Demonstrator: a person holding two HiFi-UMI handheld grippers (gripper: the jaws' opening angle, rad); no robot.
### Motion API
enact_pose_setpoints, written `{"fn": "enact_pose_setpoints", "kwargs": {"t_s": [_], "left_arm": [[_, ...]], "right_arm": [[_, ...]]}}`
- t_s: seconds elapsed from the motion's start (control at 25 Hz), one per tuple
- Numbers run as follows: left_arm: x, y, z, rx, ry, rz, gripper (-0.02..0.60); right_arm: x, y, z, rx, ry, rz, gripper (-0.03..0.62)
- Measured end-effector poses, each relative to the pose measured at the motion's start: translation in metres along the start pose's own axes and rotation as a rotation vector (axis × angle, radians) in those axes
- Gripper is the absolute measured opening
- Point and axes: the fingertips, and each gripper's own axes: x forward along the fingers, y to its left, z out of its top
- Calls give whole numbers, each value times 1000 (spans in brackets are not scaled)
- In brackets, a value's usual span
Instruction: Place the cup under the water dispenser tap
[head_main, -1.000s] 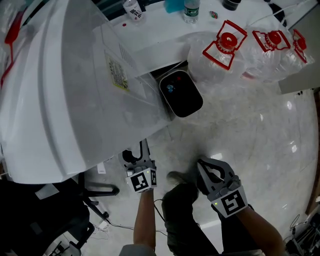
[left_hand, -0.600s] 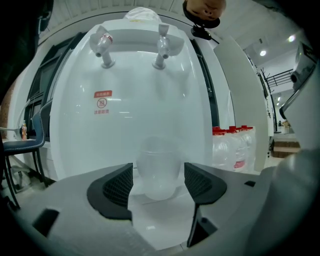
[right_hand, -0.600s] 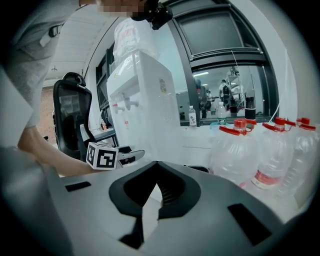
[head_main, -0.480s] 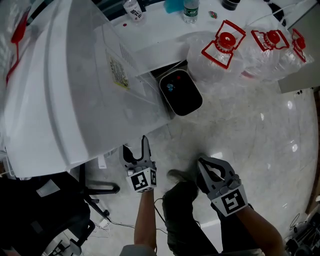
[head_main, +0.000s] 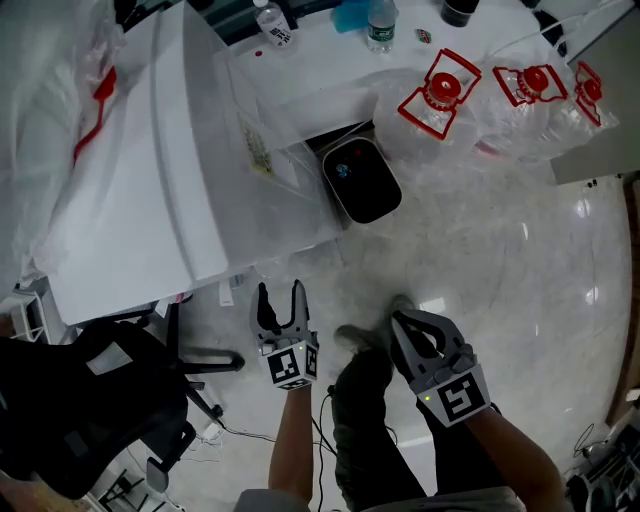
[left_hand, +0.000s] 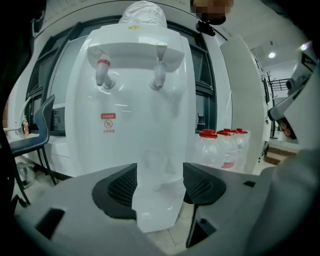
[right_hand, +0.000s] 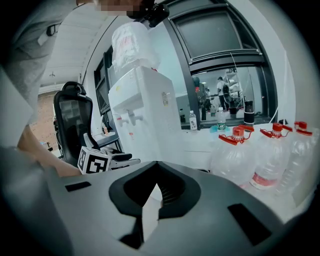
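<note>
The white water dispenser fills the upper left of the head view. In the left gripper view its two taps, one red and one white, hang over its front. A faint clear cup-like shape shows below the white tap, too dim to be sure of. My left gripper hovers over the floor in front of the dispenser. Its jaws stand wide and are closing slightly, with nothing gripped. My right gripper hangs beside it to the right, shut and empty.
Several clear water jugs with red caps stand on the floor at the upper right. A black box sits beside the dispenser. A black office chair is at the lower left. The person's leg and shoe lie between the grippers.
My left gripper has drawn back from under the dispenser's edge into full view, its jaws spread wider. The right gripper has risen slightly.
</note>
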Motion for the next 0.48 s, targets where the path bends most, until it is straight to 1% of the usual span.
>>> {"fn": "enact_pose_setpoints", "kwargs": {"t_s": [0.12, 0.28, 0.48], "left_arm": [[-12, -6, 17, -1, 10, -11, 249], [-28, -16, 54, 8, 12, -33, 167], [-52, -34, 112, -7, 17, -82, 114]], "right_arm": [[-5, 4, 16, 8, -20, 6, 9], [-17, 9, 41, 13, -32, 12, 9], [-36, 19, 78, 32, -38, 27, 9]]}}
